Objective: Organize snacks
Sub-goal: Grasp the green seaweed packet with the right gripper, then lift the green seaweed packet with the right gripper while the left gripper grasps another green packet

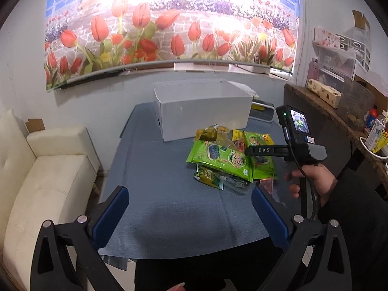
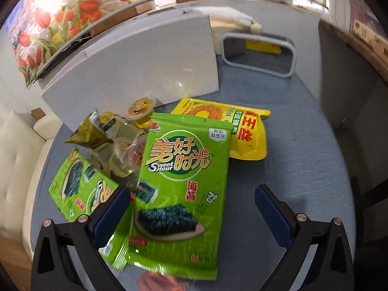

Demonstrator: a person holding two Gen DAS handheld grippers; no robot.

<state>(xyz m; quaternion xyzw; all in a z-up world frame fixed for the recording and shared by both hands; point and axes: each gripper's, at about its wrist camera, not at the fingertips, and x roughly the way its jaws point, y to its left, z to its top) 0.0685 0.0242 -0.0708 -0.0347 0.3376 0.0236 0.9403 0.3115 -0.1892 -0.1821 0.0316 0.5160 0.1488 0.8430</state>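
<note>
A pile of snacks lies on the blue tablecloth (image 1: 169,206) in front of a white box (image 1: 203,111). In the right wrist view, a green seaweed packet (image 2: 184,181) lies on top. A second green packet (image 2: 77,189) sits to its left and a yellow packet (image 2: 230,131) behind it. Jelly cups (image 2: 141,109) and a small olive packet (image 2: 89,131) lie near the white box (image 2: 145,68). My right gripper (image 2: 191,208) is open, its fingers astride the top green packet. My left gripper (image 1: 190,208) hangs open over bare cloth, short of the pile (image 1: 230,157). The right gripper (image 1: 251,150) reaches over the pile.
A grey wire basket (image 2: 259,55) with something yellow in it stands right of the box. A cream sofa (image 1: 48,174) is left of the table. A dark counter (image 1: 322,111) with boxes and a clear bin runs along the right. A hand (image 1: 312,179) holds the right gripper.
</note>
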